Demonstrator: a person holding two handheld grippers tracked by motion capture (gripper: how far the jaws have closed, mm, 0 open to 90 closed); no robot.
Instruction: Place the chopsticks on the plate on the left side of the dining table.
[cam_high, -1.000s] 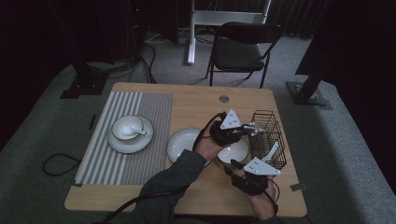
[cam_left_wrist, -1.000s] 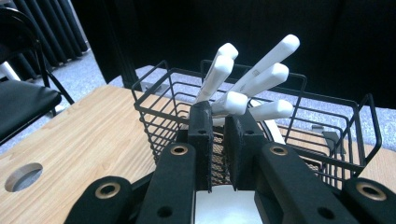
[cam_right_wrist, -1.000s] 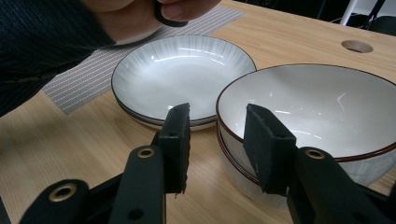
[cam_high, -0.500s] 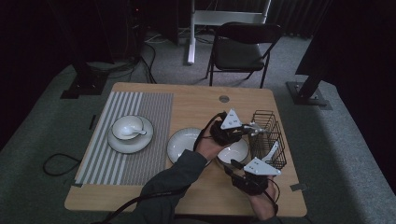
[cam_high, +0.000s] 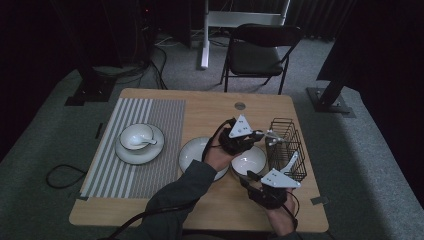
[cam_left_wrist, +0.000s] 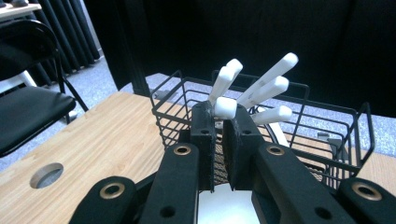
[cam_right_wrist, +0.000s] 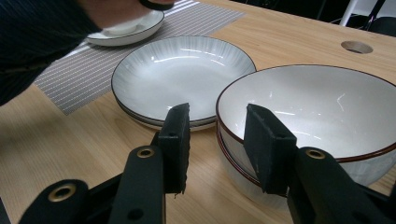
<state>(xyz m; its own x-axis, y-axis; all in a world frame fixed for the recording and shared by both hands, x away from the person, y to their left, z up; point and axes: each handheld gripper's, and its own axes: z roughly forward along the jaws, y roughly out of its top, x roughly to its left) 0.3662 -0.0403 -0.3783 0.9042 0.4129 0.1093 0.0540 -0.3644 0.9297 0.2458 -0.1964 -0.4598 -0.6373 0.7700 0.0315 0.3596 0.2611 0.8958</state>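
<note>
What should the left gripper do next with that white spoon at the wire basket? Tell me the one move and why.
Probably lift it straight up. The left gripper has closed on the handle of a white spoon standing among other spoons in the wire basket. Raising it should clear the basket rim before it is carried toward the bowl.

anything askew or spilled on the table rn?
Nothing stands out. The wire basket is upright with white spoon handles leaning inside, the left gripper pinching one of them. The bowls, the plates and the striped mat lie flat; nothing spilled or broken.
</note>
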